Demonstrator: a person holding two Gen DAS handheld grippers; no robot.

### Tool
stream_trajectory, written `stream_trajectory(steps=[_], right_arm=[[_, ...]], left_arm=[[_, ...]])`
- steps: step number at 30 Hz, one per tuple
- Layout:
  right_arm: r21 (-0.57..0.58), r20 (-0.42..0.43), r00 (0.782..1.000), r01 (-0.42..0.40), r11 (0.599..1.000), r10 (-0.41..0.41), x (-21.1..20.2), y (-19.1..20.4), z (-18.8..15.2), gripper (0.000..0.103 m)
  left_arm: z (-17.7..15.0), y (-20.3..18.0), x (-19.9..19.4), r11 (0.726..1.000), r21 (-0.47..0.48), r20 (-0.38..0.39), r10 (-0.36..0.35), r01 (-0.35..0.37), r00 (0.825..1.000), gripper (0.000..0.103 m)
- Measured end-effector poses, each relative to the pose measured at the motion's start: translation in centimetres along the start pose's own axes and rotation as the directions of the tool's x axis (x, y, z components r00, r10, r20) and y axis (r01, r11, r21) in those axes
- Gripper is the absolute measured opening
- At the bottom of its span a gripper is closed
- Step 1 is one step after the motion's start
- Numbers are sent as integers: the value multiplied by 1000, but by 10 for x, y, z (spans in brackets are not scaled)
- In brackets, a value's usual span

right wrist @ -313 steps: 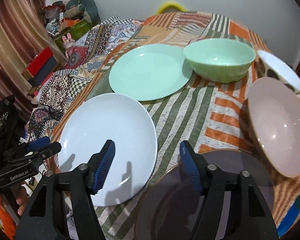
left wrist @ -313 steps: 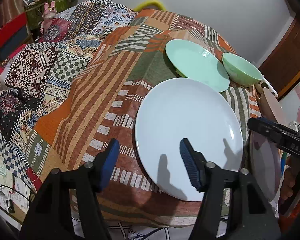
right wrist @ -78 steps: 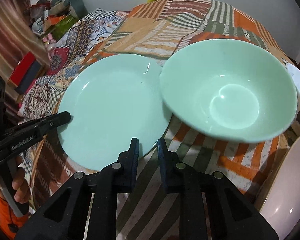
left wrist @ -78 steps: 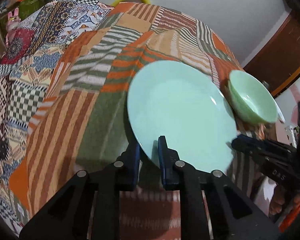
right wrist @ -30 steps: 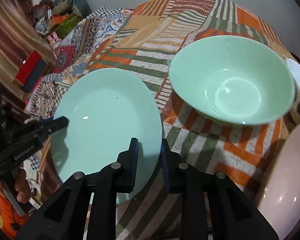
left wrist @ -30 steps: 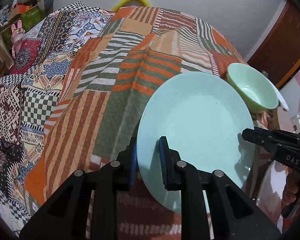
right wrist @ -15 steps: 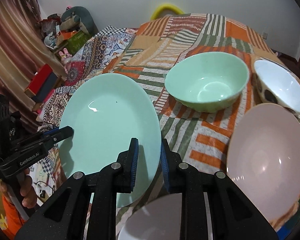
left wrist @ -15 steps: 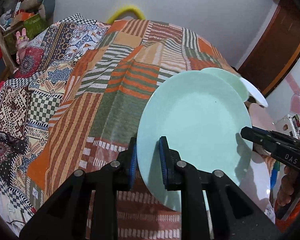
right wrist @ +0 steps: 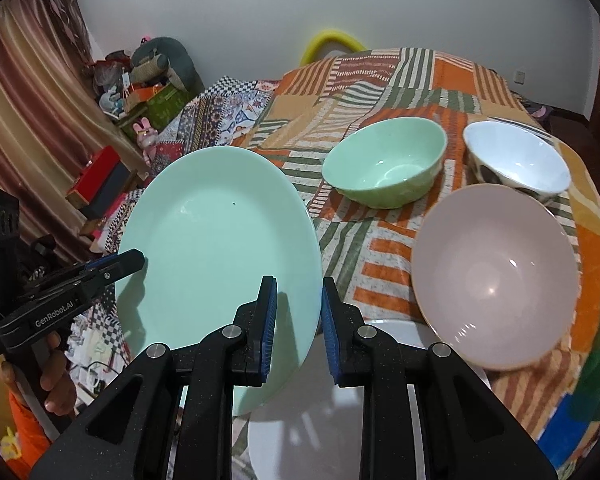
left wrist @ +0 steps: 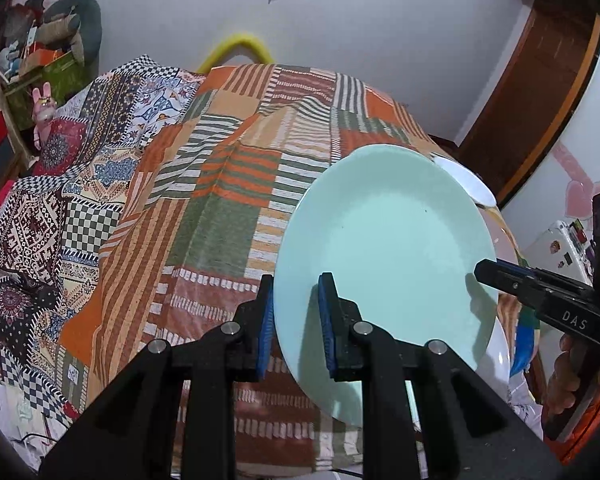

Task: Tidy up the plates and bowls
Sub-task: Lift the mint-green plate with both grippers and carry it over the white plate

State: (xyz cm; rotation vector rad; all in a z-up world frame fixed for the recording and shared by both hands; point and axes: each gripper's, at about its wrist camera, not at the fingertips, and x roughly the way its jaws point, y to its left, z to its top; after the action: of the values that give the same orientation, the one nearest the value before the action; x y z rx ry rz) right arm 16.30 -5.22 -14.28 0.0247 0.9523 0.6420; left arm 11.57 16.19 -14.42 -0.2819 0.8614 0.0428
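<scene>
Both grippers hold one mint green plate in the air above the table. My left gripper is shut on its left rim. My right gripper is shut on its right rim; the plate also shows in the right wrist view. A white plate lies below, near the front edge, and its rim shows under the green plate. A green bowl, a pink bowl and a white patterned bowl stand on the right side.
A patchwork striped cloth covers the table; its left half holds no dishes. A second patterned cloth drapes lower at the left. Boxes and toys crowd the far left corner. A wooden door frame stands at the right.
The green plate has been lifted off the table and carried back toward the front edge, over the white plate. Both grippers stay shut on its rim.
</scene>
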Motion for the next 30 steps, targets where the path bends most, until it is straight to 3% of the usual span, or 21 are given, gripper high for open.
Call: stream_trajectory(steps=[15, 30], right_arm=[[48, 24, 1000, -4, 999, 3, -34, -20, -36, 21], [138, 9, 1000, 11, 990, -12, -53, -50, -71, 21]], left_arm=[[-33, -39, -12, 999, 39, -34, -22, 23, 999, 19], [-54, -74, 5, 992, 105, -118, -58, 71, 991, 19]])
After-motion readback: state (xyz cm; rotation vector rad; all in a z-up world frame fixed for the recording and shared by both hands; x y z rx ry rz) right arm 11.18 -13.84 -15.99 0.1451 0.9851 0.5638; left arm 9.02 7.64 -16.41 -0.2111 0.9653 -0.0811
